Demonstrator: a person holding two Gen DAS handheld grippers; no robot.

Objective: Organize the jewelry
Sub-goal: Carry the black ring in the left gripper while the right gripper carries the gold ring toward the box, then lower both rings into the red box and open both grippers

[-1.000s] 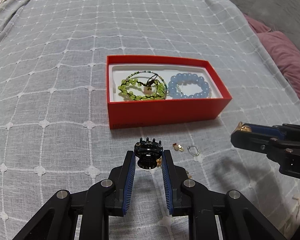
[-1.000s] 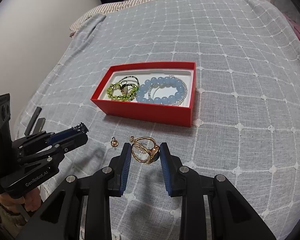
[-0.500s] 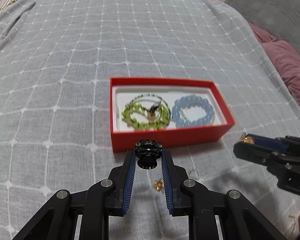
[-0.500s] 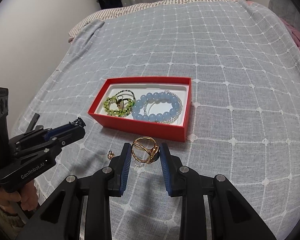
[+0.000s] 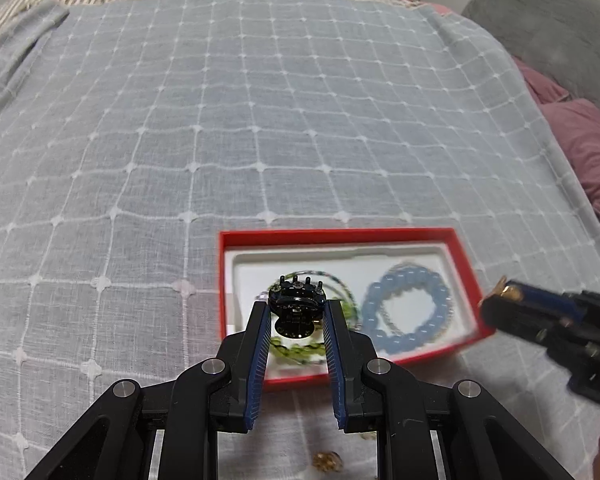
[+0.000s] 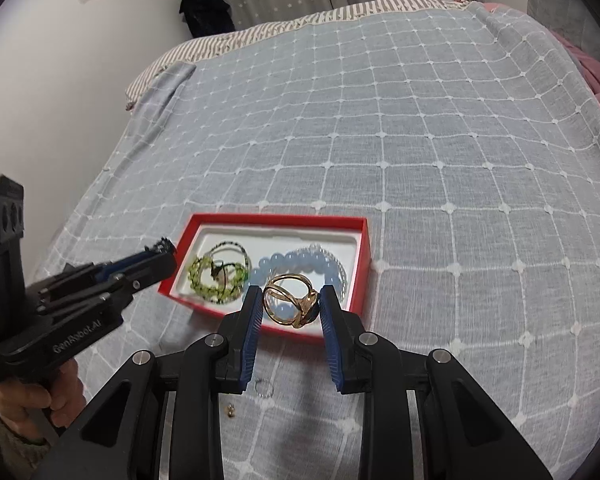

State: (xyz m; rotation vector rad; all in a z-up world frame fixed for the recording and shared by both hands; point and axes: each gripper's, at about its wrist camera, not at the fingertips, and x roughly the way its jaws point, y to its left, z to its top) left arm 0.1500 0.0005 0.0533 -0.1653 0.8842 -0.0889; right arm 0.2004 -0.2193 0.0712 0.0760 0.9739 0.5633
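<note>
Left wrist view: left gripper [image 5: 297, 309] pinching black hair claw [image 5: 297, 307] between blue pads, held above red box [image 5: 466, 268]; small gold piece [image 5: 327, 461] on bedspread [image 5: 180, 140] beneath the fingers, blurred.
Right wrist view: right gripper [image 6: 287, 300] pinching gold ring [image 6: 290, 300] at the fingertips, over near edge of the red box [image 6: 364, 256]; clear ring [image 6: 264, 387] and tiny gold earring [image 6: 231, 410] on the bedspread [image 6: 420, 140] below.
Shown only in left view: right gripper [image 5: 500, 296] from the side, gold glint at its tip, just right of the box.
Shown only in right view: left gripper [image 6: 162, 252] from the side, at the box's left end; hand [image 6: 36, 396] on its handle.
Red box contents: 1 green bead bracelet [image 6: 216, 276] on left, 1 blue bead bracelet [image 6: 300, 268] on right, both lying on white insert.
Box position: flat on bedspread, lid off.
</note>
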